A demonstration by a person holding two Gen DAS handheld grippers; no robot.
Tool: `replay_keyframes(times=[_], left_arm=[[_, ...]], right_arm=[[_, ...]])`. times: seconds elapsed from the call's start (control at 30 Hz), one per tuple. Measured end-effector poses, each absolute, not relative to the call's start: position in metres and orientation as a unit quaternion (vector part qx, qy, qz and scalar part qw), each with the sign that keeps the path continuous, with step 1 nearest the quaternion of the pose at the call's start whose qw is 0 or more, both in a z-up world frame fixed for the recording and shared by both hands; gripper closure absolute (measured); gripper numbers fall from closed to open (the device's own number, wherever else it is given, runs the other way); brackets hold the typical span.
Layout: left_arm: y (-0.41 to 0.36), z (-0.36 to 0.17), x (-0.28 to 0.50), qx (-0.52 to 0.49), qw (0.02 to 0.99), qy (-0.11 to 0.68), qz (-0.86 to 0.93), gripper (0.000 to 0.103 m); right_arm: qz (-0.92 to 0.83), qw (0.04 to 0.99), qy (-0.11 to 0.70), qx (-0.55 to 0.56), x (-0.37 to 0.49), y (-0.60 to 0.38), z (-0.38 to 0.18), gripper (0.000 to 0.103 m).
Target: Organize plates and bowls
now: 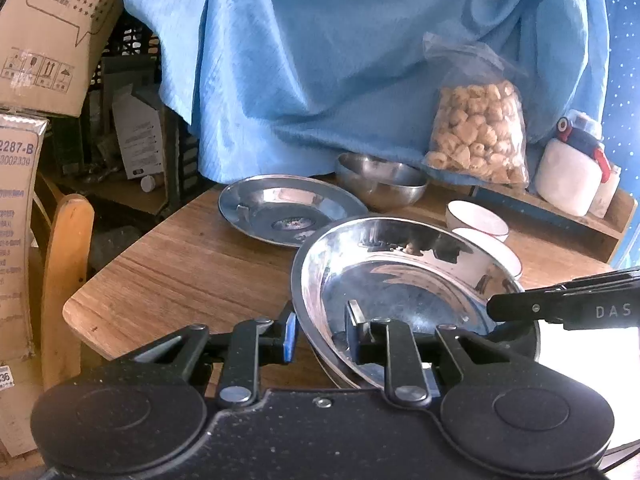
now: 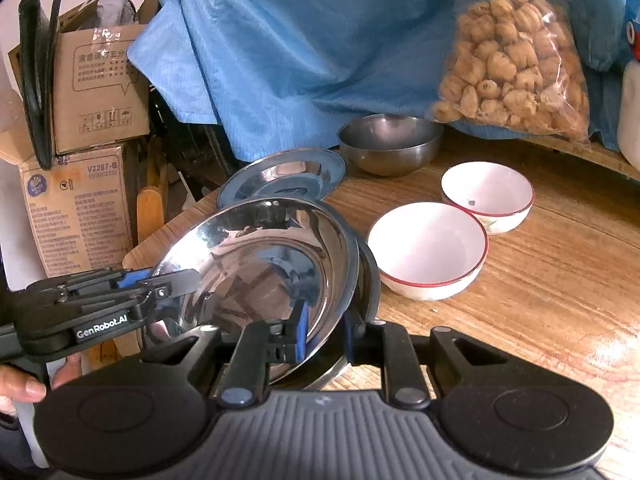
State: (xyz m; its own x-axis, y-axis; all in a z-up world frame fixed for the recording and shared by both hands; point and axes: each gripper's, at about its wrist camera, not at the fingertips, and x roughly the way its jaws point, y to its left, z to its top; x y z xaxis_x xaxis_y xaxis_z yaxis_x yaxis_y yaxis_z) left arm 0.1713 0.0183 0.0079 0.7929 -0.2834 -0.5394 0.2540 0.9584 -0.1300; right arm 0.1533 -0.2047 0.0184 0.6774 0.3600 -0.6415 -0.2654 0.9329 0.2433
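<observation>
Daylight is bright and comes from my right side. It burns white on the wooden table point(image 2: 560, 280) right of my right fingers point(image 2: 300, 336). The steel plate point(image 1: 400, 280) between my fingers mirrors strongly. Edges bend and darken in the corners; everything stays quite sharp.

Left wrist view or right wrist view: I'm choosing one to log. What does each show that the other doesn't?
Only left: a white printed carton. Only right: a person's fingers, and the near white bowl in full. Both: the tilted steel plate with the left gripper and right gripper at its rim, the steel bowl, the snack bag.
</observation>
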Motion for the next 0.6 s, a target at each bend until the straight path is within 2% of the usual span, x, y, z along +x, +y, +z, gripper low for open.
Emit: replay_keyframes(times=[0.6], left_arm=[[0.0132, 0.0051, 0.1765, -0.023, 0.946, 0.299, -0.125, 0.076]], right_arm=[[0.184, 0.916, 0.354, 0.045, 0.1531, -0.2036, 0.0186, 0.080]])
